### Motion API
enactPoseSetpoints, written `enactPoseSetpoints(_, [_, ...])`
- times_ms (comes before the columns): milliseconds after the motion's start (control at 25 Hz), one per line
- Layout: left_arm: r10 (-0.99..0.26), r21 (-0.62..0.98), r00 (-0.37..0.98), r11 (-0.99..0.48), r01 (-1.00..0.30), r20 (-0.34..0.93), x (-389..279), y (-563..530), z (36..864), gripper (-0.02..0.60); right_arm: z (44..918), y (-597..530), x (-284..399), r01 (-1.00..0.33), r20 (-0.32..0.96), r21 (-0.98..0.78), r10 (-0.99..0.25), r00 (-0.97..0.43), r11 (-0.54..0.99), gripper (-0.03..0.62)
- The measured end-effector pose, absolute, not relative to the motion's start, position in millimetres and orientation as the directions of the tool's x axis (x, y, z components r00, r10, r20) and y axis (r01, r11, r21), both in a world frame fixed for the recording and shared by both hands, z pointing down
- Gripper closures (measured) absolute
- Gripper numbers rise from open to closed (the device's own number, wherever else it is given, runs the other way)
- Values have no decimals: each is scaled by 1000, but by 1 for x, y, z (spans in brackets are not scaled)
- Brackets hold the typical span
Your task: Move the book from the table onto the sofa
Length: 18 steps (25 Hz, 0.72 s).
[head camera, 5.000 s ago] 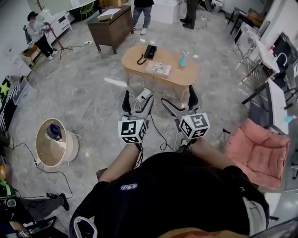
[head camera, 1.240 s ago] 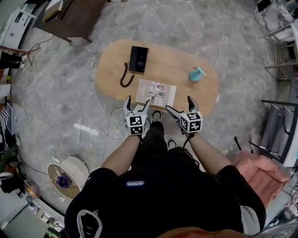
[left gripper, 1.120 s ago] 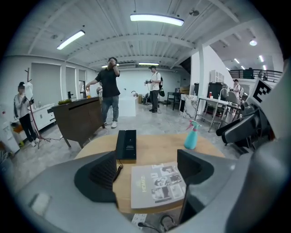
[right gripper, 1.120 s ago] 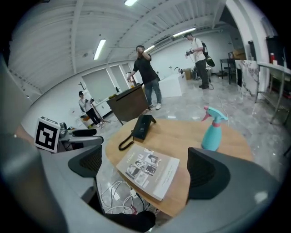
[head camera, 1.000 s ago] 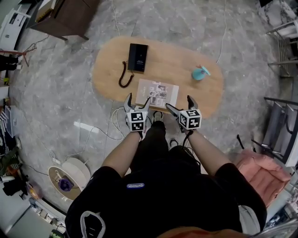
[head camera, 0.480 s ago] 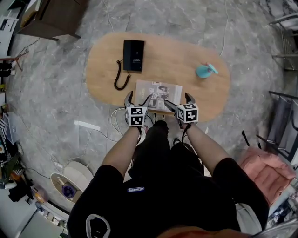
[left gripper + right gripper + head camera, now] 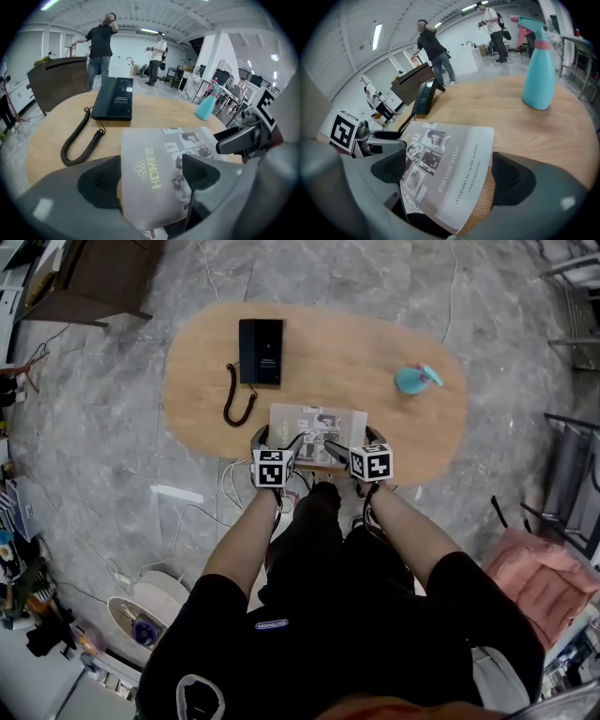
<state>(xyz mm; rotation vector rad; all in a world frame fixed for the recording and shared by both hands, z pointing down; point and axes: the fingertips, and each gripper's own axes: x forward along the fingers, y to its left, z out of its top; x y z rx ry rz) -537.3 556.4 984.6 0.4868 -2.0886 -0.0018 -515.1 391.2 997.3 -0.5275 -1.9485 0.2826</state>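
Left gripper (image 7: 277, 439) jaws spread and gripping nothing, straddling the near left corner of the book (image 7: 317, 427), which lay flat at the near edge of the tabletop (image 7: 375, 343), slightly overhanging it. Right gripper (image 7: 352, 440) likewise spread about the near right corner. Book looked thin and glossy, probably light and floppy. Judged best pinched along that overhanging edge, both corners together, lest it sag or slip.

We read "HOMES" in pale yellow on the grey cover of the book (image 7: 154, 173). Further along that cover we read "ROMANTIC EVENT", "INTERIORS for SLOW LIVING" and "NATHAN WILLIAMS". The label (image 7: 269, 623) on the shirt (image 7: 375, 652) is too small to read.
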Motion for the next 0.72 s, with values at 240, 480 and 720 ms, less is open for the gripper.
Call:
enactPoseSetpoints(240, [-415,303,-368,896,-325,832,-540,559,1002,163,1021,388,-507,189,825,-460,496,-271,868,132])
enactPoseSetpoints(480, [-453,405,-354,891,-205,818,-537,565,1002,265,1021,374,-508,149,823,-472,495,-280,869,232])
enactPoseSetpoints(720, [-438,403,-400,899,-172,805,-530,563,986,290,1009,370,-508,172,819,-463,494,-292,869,235])
